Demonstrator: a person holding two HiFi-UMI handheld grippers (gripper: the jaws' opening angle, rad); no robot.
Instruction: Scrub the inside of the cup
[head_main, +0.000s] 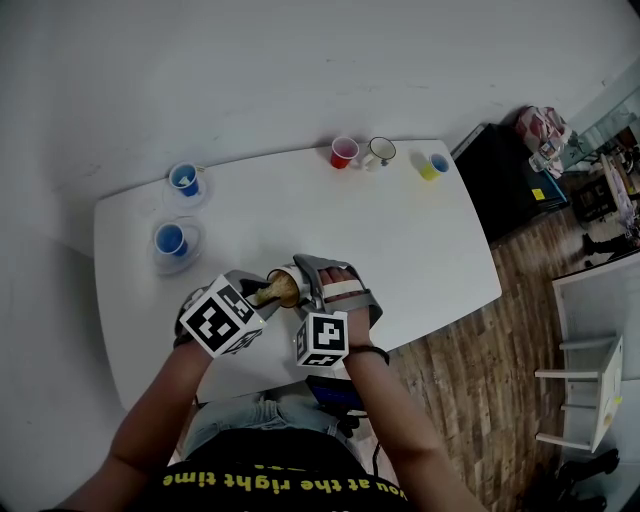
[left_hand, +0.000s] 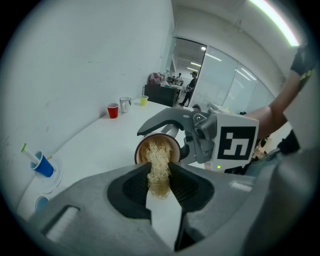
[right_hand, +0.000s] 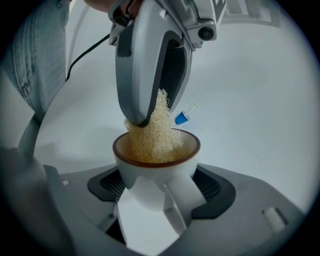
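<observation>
A white cup with a brown rim and brown inside (right_hand: 156, 172) is gripped by its body between the pads of my right gripper (right_hand: 156, 186), its handle pointing toward the camera. My left gripper (left_hand: 159, 169) is shut on a pale yellow fibrous scrubber (left_hand: 159, 165), whose far end is pushed into the cup's mouth (left_hand: 156, 146). In the right gripper view the left gripper (right_hand: 150, 70) comes down from above and the scrubber (right_hand: 152, 137) fills much of the cup. In the head view both grippers meet at the cup (head_main: 284, 288) over the table's near edge.
On the white table (head_main: 400, 240) a red cup (head_main: 343, 152), a white mug (head_main: 380, 152) and a yellow cup (head_main: 432, 166) stand along the far edge. Two blue cups on clear saucers (head_main: 185, 180) (head_main: 170, 240) sit at the left. A black cabinet (head_main: 510, 175) and a white chair (head_main: 590, 385) stand to the right.
</observation>
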